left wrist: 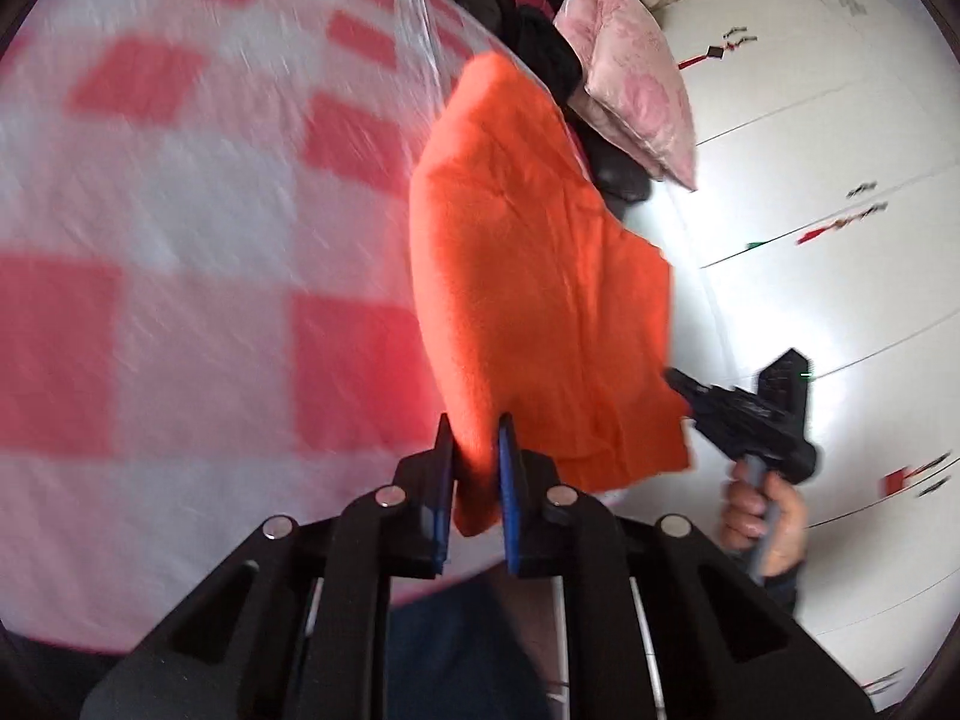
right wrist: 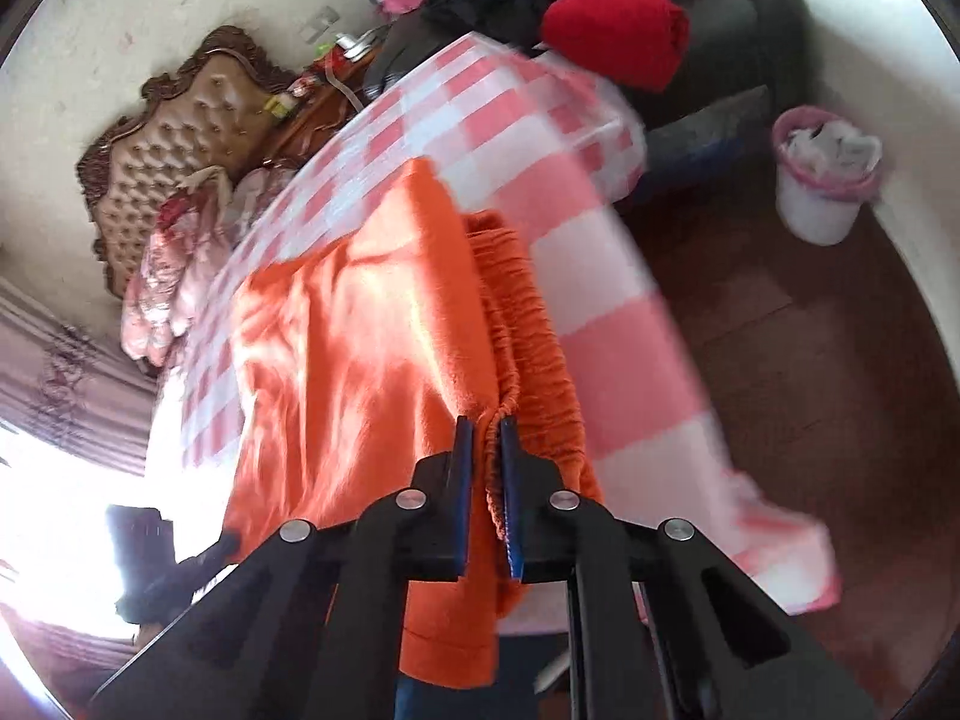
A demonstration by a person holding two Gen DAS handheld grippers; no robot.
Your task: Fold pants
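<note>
Checkered bed (right wrist: 600, 276); both grippers (left wrist: 474, 462) (right wrist: 486, 456) pinch orange pants (right wrist: 360, 330) — keep waistband (right wrist: 528, 324) edges level, lay flat.

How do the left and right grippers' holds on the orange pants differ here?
The left gripper clamps a smooth, plain edge of the orange pants; the right gripper clamps the gathered elastic waistband. The left's jaws stand wider apart around a thicker fold than the right's. Both are shut on the pants above the checkered sheet.
</note>
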